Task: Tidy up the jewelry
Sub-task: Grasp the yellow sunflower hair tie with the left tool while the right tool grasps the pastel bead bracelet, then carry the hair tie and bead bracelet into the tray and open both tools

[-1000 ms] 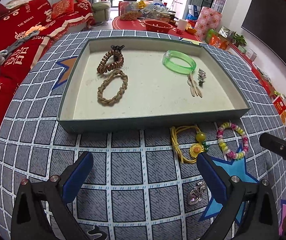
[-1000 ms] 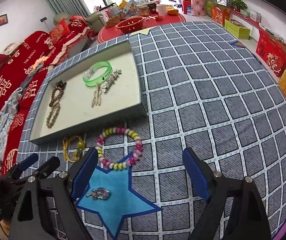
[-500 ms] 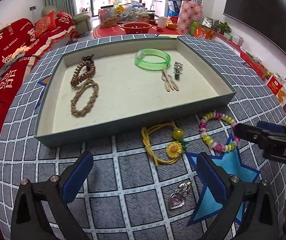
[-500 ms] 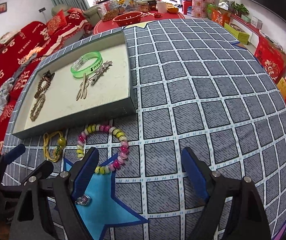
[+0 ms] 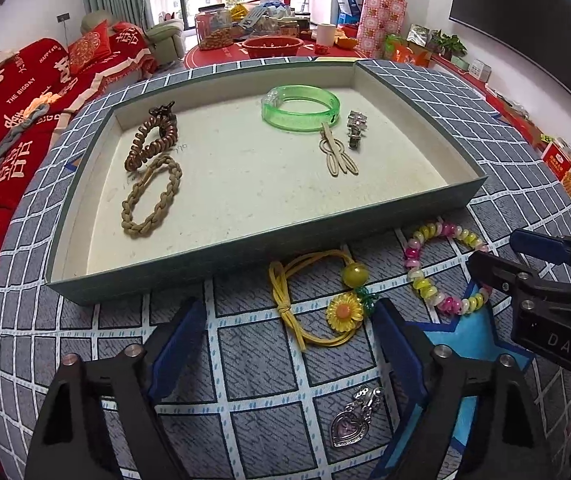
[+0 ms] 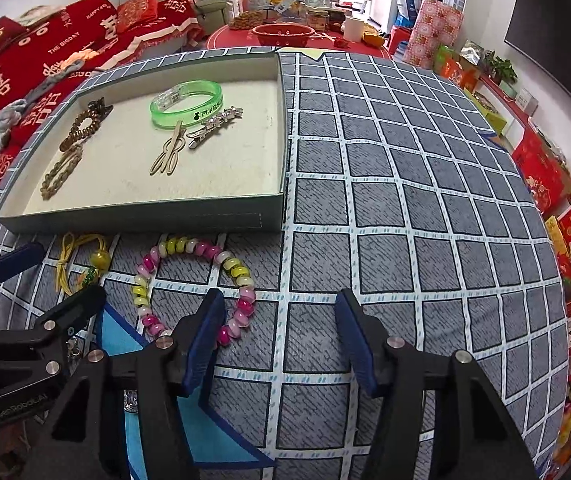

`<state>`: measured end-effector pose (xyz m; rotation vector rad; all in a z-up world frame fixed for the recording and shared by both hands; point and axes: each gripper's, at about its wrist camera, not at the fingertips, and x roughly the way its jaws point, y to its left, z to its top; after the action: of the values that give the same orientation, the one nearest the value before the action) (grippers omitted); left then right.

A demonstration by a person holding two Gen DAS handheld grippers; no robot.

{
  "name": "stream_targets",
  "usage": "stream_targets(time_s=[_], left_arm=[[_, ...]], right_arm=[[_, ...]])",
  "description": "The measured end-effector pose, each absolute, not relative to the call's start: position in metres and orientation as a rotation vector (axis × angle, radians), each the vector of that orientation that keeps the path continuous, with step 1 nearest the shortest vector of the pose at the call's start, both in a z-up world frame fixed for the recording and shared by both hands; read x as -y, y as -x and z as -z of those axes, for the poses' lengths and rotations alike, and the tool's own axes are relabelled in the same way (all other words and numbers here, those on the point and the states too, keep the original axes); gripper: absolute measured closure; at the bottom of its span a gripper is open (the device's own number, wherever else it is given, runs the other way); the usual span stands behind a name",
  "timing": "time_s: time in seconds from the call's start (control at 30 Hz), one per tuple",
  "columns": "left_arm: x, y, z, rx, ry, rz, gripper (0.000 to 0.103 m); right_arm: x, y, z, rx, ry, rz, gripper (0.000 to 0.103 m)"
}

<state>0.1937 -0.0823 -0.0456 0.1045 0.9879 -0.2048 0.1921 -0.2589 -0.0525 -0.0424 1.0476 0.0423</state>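
While three pieces lie outside the tray, we go view by view.

L wrist, tray: shallow green tray (image 5: pixel 245 248) holds what we judge is already sorted; the near wall faces us.
L wrist, left half of tray: brown spiral tie (image 5: pixel 151 142) and braided loop (image 5: pixel 151 196) touch, grouped prob. as hair ties.
L wrist, far right of tray: green bangle (image 5: pixel 300 107), tan clip (image 5: pixel 337 154), silver clip (image 5: pixel 355 128) sit close together.
L wrist, outside: yellow cord w/ sunflower (image 5: pixel 317 300) lies just beside the tray's near wall; beaded bracelet (image 5: pixel 445 264) to its right; heart pendant (image 5: pixel 351 420) nearest us, towards the tablecloth's near edge.
L wrist, left gripper (image 5: pixel 289 336): fingers released, spread wide, nothing held; the sunflower lies between the tips, so we judge the cord is our next pick.
L wrist, right gripper (image 5: pixel 513 256): comes in from the right edge above the beads.

R wrist, right gripper (image 6: pixel 279 332): fingers apart, empty; left pad (image 6: pixel 205 336) sits over the bracelet's near arc, so we judge it's lining up on the beaded bracelet (image 6: pixel 193 280).
R wrist, tray: near right corner (image 6: pixel 281 208) just beyond the beads.
R wrist, left gripper (image 6: pixel 45 276): at the left edge, over the yellow cord (image 6: pixel 81 258).

Surface: grey grid tablecloth (image 6: pixel 405 200) w/ a blue star (image 6: pixel 157 420) near us.
Room: red sofa (image 5: pixel 25 92) on the left, cluttered red table (image 5: pixel 277 44) beyond, boxes along the right wall.
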Motion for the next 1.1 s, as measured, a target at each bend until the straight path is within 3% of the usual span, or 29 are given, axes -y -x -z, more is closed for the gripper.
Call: stream_targets(time_s=[0.13,0.3,0.4,0.47,0.5,1.1], left_arm=[[0.087,-0.193,0.042,-0.982,-0.114,0.224,0.028],[0.09,-0.191,0.039,-0.972,-0.134,0.259,0.069],[0.089,-0.19,0.038,-0.974,-0.129,0.278,0.071],[0.086,-0.188,0.037,-0.973,-0.12,0.284,0.072],[0.085,-0.187,0.035,-0.97,-0.117,0.289,0.077],[0.047,-0.162,-0.018,-0.849,-0.052,0.366,0.077]], right_arm=[[0.255,-0.193,0.052,-1.048,0.05,-0.058,0.051],[0.246,-0.192,0.051,-1.054,0.068,-0.081,0.072],[0.238,-0.192,0.05,-1.058,0.076,-0.086,0.094],[0.237,-0.191,0.05,-1.052,0.079,-0.074,0.094],[0.237,-0.19,0.049,-1.049,0.073,-0.073,0.094],[0.252,-0.166,-0.01,-0.938,-0.044,-0.095,0.094]])
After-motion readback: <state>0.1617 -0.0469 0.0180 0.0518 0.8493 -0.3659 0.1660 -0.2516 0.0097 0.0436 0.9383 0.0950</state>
